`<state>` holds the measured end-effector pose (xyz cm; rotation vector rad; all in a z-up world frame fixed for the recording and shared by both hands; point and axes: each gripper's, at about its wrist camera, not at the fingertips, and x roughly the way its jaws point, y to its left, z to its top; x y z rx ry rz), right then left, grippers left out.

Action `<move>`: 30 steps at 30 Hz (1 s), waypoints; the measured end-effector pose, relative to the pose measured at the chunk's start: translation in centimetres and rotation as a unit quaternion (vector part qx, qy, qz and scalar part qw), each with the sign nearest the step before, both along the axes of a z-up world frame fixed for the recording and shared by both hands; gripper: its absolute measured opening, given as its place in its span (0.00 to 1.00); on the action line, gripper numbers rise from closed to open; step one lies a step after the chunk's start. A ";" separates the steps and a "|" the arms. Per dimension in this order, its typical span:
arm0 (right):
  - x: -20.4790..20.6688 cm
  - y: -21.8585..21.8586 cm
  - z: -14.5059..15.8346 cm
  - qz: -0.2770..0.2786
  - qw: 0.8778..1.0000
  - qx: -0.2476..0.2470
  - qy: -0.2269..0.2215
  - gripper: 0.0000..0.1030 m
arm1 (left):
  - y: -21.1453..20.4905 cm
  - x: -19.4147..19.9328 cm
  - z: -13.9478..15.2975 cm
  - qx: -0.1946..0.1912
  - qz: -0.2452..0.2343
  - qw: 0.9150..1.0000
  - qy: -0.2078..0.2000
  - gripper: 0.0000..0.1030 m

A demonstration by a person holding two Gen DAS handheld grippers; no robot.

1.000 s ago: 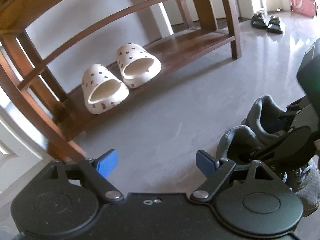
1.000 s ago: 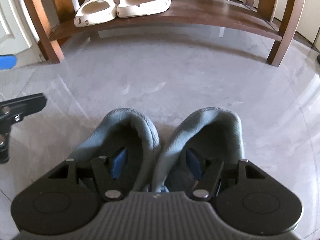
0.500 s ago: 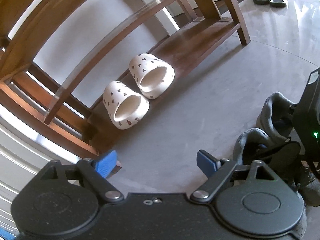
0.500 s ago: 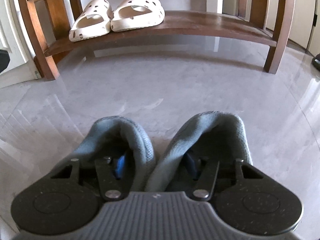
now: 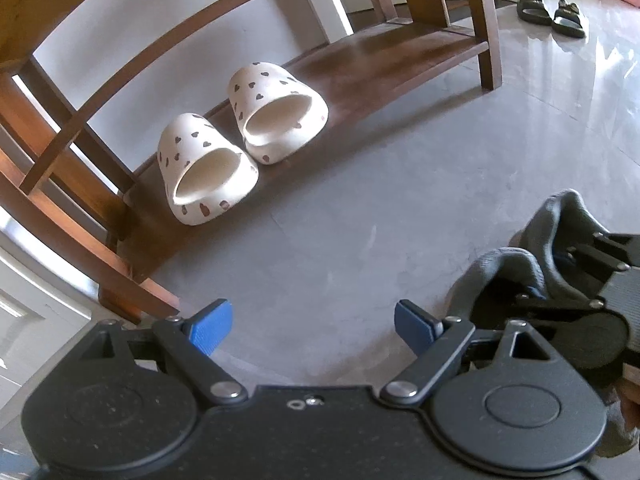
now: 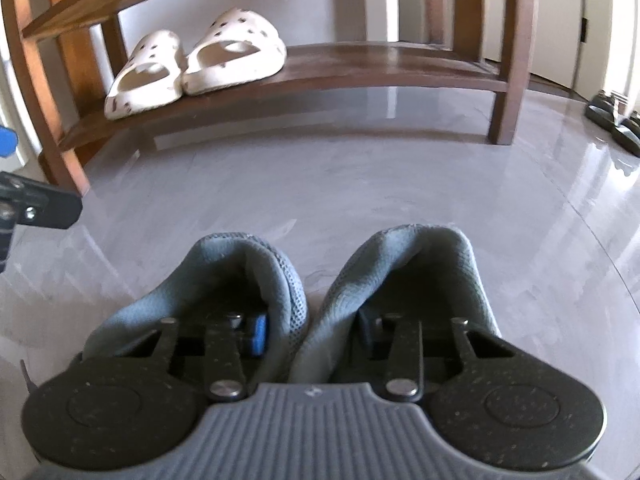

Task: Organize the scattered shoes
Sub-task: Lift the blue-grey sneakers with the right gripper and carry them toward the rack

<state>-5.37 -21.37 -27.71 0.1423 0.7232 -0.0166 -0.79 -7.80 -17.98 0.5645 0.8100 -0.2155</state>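
The right gripper (image 6: pixel 308 330) has narrowed, jaws closing on the grey shoes' (image 6: pixel 280 280) inner collars, one finger in each. The left gripper (image 5: pixel 308 322) hangs open, empty. Next: lift the pair to the shelf (image 6: pixel 380 64) beside the white slippers (image 6: pixel 192 68).

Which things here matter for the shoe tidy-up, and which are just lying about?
Job in hand:
- grey shoes, side by side on the floor, one finger of the closing right gripper inside each
- white slippers, already on the rack
- wooden shoe rack
- dark sandals, loose on the floor
- left gripper, open and empty

Lying about:
- nothing else clearly visible
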 end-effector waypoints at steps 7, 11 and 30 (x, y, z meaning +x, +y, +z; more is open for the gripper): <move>-2.2 -0.3 1.3 -0.024 0.999 0.008 -0.042 0.42 | -0.3 0.8 -0.3 -0.020 -0.005 1.000 -0.004 0.86; -3.5 -0.7 2.2 -0.039 0.997 0.016 -0.059 0.42 | -1.1 0.9 -0.2 -0.030 -0.017 0.999 -0.011 0.86; -6.7 -4.8 7.8 -0.098 0.980 0.012 -0.176 0.41 | -4.9 2.0 3.1 -0.105 -0.069 0.985 -0.116 0.87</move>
